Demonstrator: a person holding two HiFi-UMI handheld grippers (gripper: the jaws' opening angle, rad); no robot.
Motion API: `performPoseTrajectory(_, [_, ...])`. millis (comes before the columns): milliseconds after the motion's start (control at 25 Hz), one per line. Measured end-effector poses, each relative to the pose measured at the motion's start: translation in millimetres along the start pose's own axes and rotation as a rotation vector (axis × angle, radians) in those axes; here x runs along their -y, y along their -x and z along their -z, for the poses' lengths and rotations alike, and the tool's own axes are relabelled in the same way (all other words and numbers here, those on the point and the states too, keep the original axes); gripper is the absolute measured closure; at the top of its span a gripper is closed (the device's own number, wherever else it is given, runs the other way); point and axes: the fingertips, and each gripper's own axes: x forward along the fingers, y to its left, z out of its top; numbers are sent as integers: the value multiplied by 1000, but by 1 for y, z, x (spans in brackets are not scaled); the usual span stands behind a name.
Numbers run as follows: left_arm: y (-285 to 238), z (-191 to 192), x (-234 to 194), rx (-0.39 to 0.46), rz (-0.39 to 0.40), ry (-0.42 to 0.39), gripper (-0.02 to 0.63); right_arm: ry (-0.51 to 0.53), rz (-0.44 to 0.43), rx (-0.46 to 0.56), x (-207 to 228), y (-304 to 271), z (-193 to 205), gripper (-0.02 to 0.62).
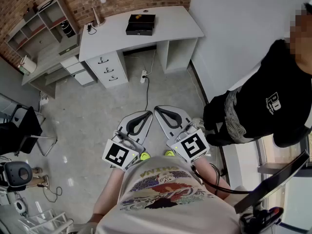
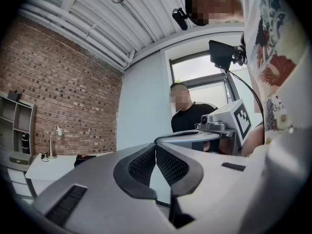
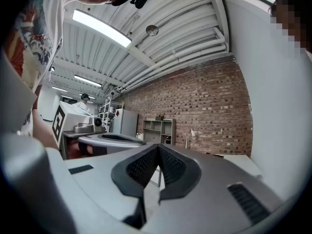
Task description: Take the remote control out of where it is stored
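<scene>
No remote control shows in any view. In the head view both grippers are held side by side close to the person's chest, above the grey floor and pointing at the white desk (image 1: 146, 33). My left gripper (image 1: 148, 114) is shut with nothing in it; in its own view the ribbed pads (image 2: 168, 165) meet at the tip (image 2: 156, 147). My right gripper (image 1: 157, 108) is shut and empty too, its pads (image 3: 170, 165) touching at the tip (image 3: 158, 147). A black box (image 1: 141, 24) lies on the desk top, and a unit of drawers (image 1: 108, 68) stands under the desk's left part.
A person in a black shirt (image 1: 263, 106) stands at the right by the wall. A desk lamp (image 1: 97, 6) is on the desk's left end. A grey shelf unit (image 1: 44, 23) stands against the brick wall. A cable and power strip (image 1: 143, 76) lie on the floor.
</scene>
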Motion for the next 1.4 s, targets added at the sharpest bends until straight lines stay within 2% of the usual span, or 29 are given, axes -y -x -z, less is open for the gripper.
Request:
performPoseTrajectory(280, [0,3,-1,2,2,6,600,29,-4,-43,1,0,15,591])
performPoseTrajectory(560, [0,0,-6,4,-1,11,600,25,-12,2,-3,-4,3,589])
performPoseTrajectory(840, [11,3,-15,2,-5,11,600,14,2,-42,-11,-17,10,589])
performPoseTrajectory(1400, [53,14,-37,-3,35,21,599,42,15,-89,-48,-47,16,589])
